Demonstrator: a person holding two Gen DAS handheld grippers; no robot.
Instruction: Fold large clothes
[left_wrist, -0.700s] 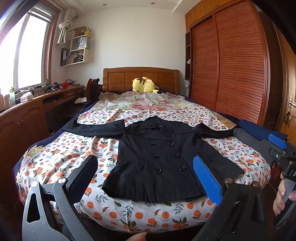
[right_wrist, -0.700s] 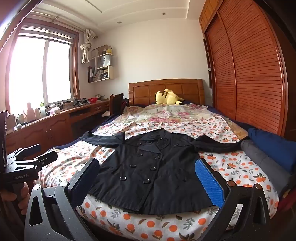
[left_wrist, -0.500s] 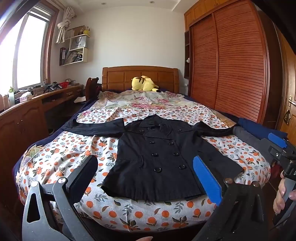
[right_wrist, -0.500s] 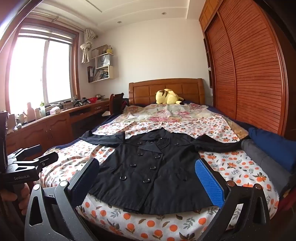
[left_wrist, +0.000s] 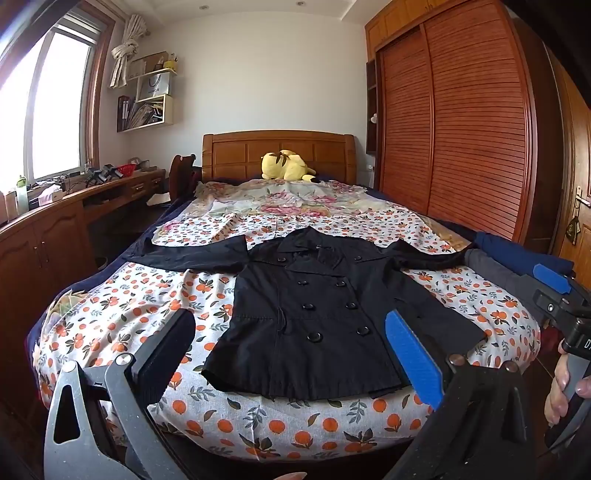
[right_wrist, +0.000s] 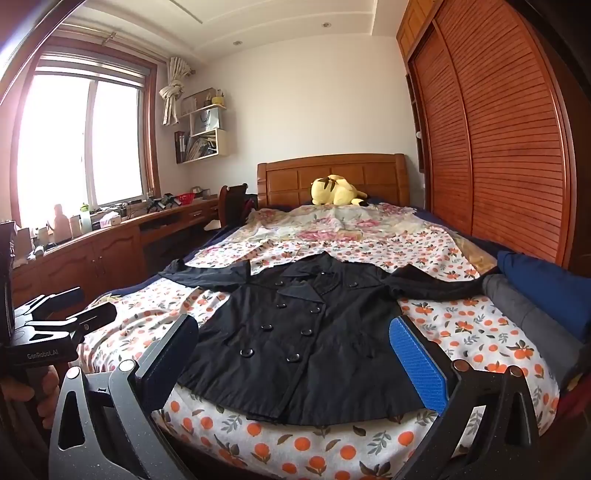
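Note:
A black double-breasted coat (left_wrist: 314, 317) lies flat and face up on the bed, sleeves spread to both sides, hem toward me; it also shows in the right wrist view (right_wrist: 306, 332). My left gripper (left_wrist: 288, 332) is open and empty, held before the foot of the bed, short of the hem. My right gripper (right_wrist: 295, 336) is open and empty too, level with the hem. The right gripper also shows at the right edge of the left wrist view (left_wrist: 554, 291), and the left gripper at the left edge of the right wrist view (right_wrist: 66, 310).
The bed (left_wrist: 147, 306) has an orange-print cover. A yellow plush toy (left_wrist: 286, 166) sits by the headboard. Folded blue and grey textiles (right_wrist: 539, 295) lie at the bed's right side. A wooden desk (left_wrist: 44, 229) runs along the left, a wardrobe (left_wrist: 461, 129) along the right.
The left gripper has risen and drawn back slightly, so the coat sits lower and farther in its view. The right gripper has barely moved.

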